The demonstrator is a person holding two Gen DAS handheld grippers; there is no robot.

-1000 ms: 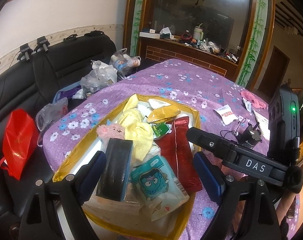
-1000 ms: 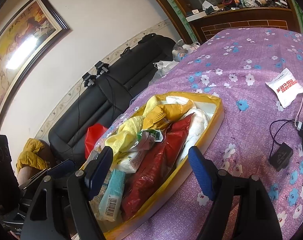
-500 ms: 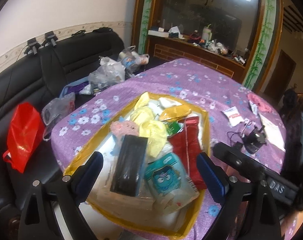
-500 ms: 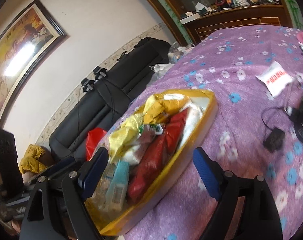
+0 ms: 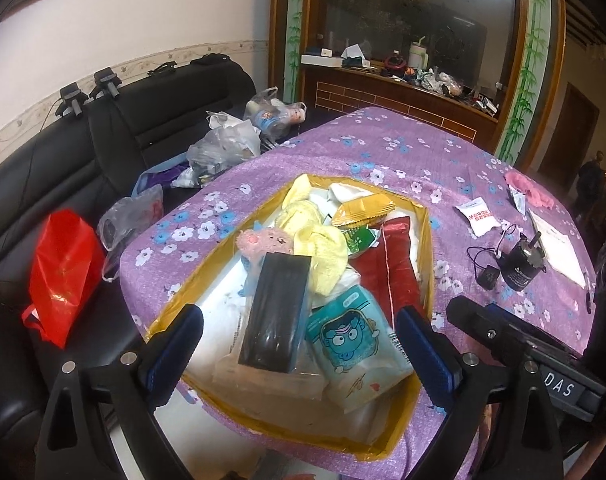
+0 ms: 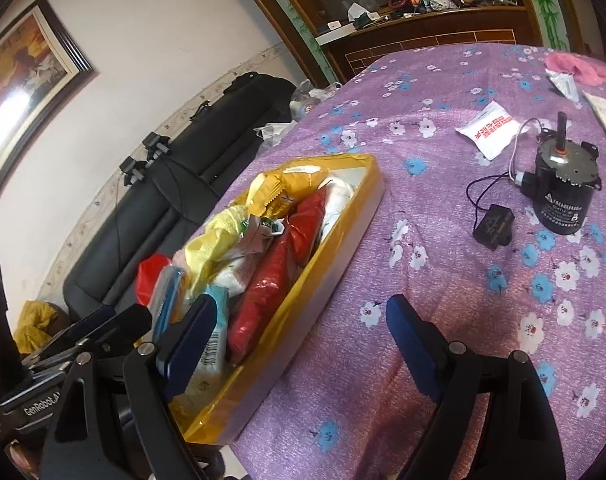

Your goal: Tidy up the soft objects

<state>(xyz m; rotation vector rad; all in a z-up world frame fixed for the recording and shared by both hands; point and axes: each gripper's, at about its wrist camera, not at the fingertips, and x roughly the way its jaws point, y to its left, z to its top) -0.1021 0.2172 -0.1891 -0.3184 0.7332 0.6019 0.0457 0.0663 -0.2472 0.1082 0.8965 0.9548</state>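
Purple table (image 5: 383, 152): both grippers (image 5: 299, 344) (image 6: 303, 344) wider apart than before, empty, over yellow tray (image 5: 425, 248).

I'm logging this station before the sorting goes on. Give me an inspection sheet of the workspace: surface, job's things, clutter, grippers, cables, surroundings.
Surface: table under a purple floral cloth.
Job's things: yellow box heaped with a pink plush, yellow cloth, red bag, cartoon tissue pack and black pack.
Clutter: white sachet, black motor, pink cloth, paper sheet.
Grippers: left hand-held gripper open above the box; right hand-held gripper open astride the box's near wall; neither holds anything.
Cables: thin lead from the motor to a small black adapter.
Surroundings: black sofa with plastic bags and a red bag; cluttered wooden cabinet.
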